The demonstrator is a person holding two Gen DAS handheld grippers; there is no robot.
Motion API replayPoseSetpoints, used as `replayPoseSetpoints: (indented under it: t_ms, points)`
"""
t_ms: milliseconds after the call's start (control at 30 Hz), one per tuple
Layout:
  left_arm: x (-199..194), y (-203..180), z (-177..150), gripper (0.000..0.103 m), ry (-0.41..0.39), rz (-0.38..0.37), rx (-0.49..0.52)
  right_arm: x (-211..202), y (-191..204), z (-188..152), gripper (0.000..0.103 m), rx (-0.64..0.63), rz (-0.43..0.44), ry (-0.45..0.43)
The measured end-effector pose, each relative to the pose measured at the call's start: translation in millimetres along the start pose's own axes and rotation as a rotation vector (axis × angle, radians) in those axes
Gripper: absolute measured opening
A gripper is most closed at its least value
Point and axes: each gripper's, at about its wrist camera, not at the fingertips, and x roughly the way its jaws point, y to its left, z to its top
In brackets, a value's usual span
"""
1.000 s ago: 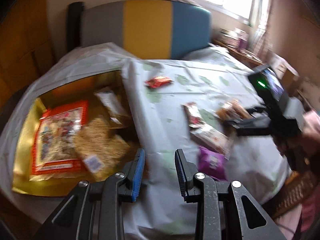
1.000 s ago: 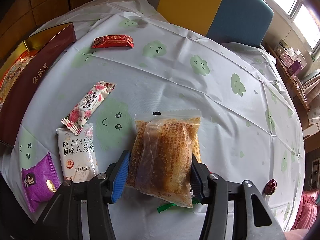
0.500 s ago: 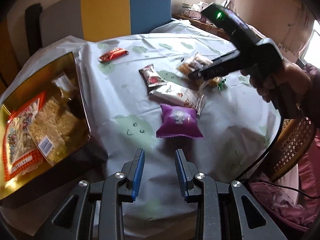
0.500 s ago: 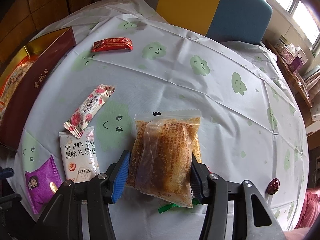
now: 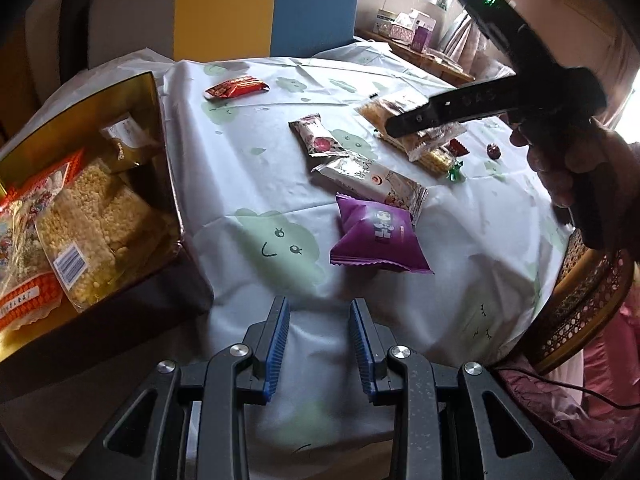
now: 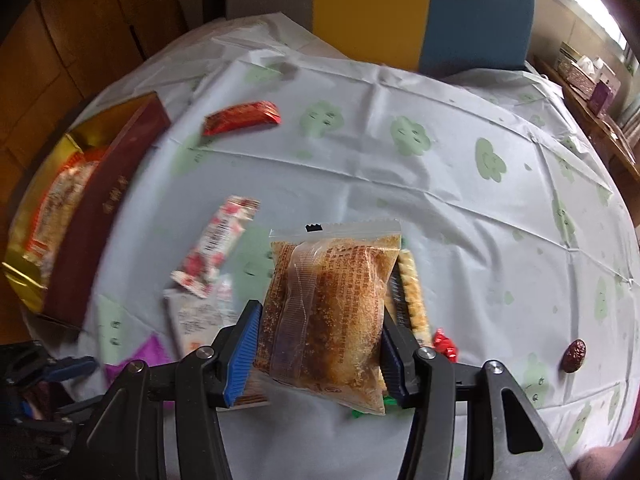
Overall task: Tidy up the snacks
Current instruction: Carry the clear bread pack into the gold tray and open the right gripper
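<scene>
Now the right gripper (image 6: 320, 354) clamps the brown snack packet (image 6: 332, 312) between its pads.

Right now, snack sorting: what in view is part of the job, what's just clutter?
Job:
- brown snack pack, clamped in the right gripper
- purple pack
- white pack
- rose-print bar
- red bar
- gold-lined box, already holding snacks
- left gripper, open, empty

Lying about:
- chair
- boxes on the sideboard
- rattan chair
</scene>
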Motion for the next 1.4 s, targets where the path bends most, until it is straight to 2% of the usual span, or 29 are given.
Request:
replayPoseSetpoints:
  t_ms: [100, 400, 600, 800, 1000, 1100, 1400]
  points:
    - [0, 1, -1, 0.032, -0.009, -0.011, -0.009, -8, 16, 6, 0.054, -0.02, 0.056, -0.007]
    - [-1, 7, -4, 0.032, -0.036, -0.043, -0.03, -28, 98, 34, 0.054, -0.176, 0.227, -0.028]
    - [-1, 11, -5, 0.032, -0.046, -0.066, -0.041, -26, 157, 47, 0.054, -0.303, 0.353, 0.023]
    - [-1, 12, -5, 0.032, -0.051, -0.073, -0.045, -13, 205, 51, 0.054, -0.399, 0.367, 0.054]
    - [-2, 14, -6, 0.032, -0.053, -0.078, -0.052, 3, 227, 54, 0.056, -0.45, 0.428, 0.113]
    - [-2, 13, -6, 0.032, -0.054, -0.077, -0.053, 7, 231, 54, 0.061, -0.449, 0.433, 0.115]
    - [-2, 13, -6, 0.032, -0.054, -0.07, -0.047, -3, 203, 54, 0.061, -0.386, 0.425, 0.076]
